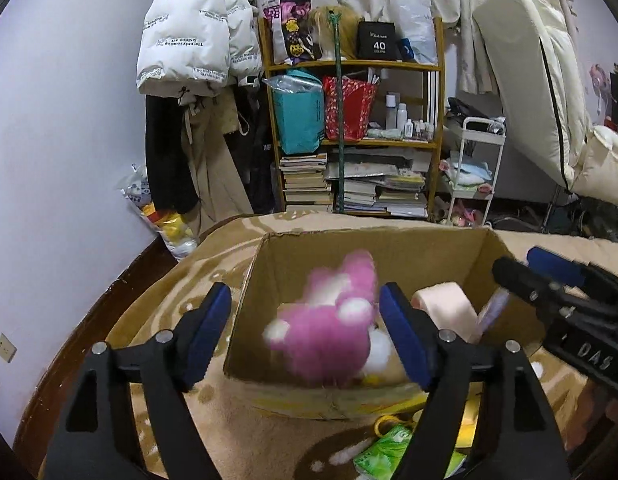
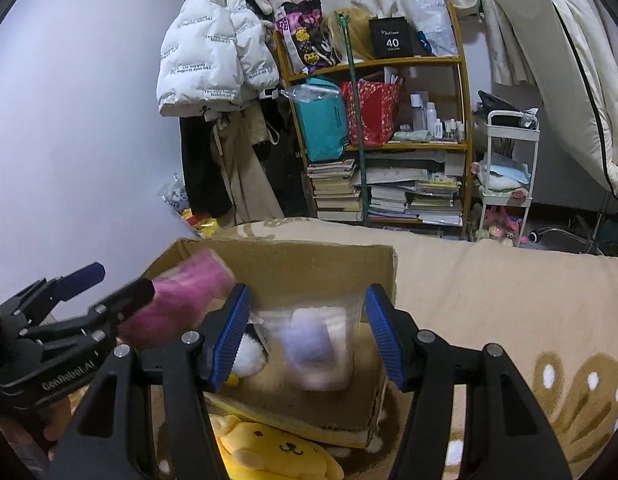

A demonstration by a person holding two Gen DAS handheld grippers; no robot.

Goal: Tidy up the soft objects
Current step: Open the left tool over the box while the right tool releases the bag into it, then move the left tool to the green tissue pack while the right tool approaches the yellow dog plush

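Leftmost, the left tongs [image 1: 305,332] stand open, the blurred pink plush toy [image 1: 329,328] loose between them over the cardboard box [image 1: 373,248]. Rightward, the right tongs [image 2: 307,334] grip a clear bag [image 2: 317,350] inside that box.

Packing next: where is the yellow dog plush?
Right wrist view, bottom left: the yellow dog plush lies on the blanket before the cardboard box.

A lived-in bedroom: blanketed bed [image 2: 489,280], cluttered bookshelf [image 1: 351,120], hanging jackets [image 1: 193,32]
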